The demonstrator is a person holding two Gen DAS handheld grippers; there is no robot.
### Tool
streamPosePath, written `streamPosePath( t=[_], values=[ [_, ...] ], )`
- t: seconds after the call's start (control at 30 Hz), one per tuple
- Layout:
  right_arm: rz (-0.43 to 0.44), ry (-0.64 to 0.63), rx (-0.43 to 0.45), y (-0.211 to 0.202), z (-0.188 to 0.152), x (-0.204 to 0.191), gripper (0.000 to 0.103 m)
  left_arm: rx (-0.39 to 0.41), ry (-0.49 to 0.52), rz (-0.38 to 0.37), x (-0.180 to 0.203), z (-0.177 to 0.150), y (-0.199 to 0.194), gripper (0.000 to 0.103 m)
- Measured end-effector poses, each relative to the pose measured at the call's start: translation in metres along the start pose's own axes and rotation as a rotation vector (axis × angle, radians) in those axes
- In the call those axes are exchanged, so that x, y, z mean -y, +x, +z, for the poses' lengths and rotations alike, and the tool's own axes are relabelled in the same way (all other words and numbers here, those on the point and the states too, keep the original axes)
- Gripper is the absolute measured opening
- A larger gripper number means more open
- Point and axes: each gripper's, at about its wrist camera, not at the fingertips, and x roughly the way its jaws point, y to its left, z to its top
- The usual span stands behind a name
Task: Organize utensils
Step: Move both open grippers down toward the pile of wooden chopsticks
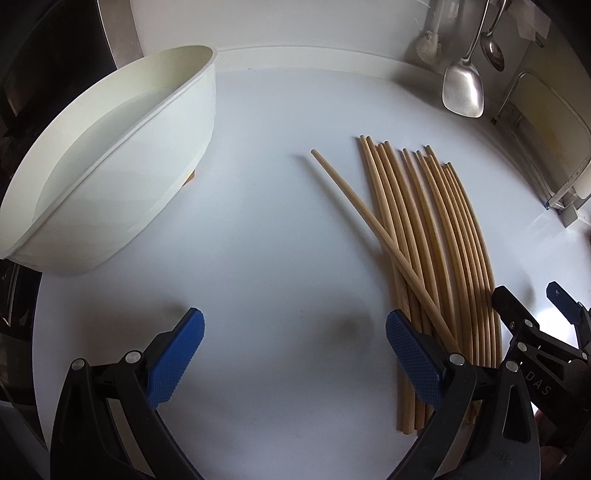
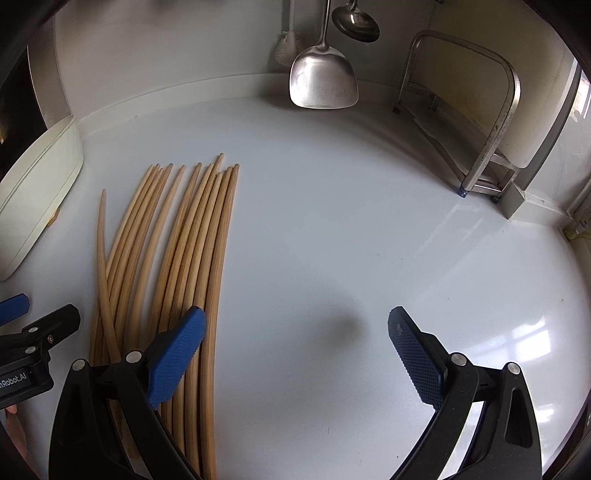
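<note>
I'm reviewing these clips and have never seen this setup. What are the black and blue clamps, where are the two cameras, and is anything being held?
Each clamp is a hand-held gripper, one per hand, with a camera looking along its fingers. The left gripper and right gripper both stand open, holding nothing. On the white counter lies a bunch of wooden chopsticks, one crossing the others at an angle. To their left sits an empty white tub. A metal spatula and ladle hang at the back, beside a metal rack.
</note>
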Motion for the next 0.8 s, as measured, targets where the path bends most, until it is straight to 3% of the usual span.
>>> streamPosePath(
  t=[0.8],
  values=[
    [0.027,-0.010,0.002,0.000,-0.008,0.006,0.095,-0.005,0.015,-0.003,0.025,0.003,0.005,0.097]
  ],
)
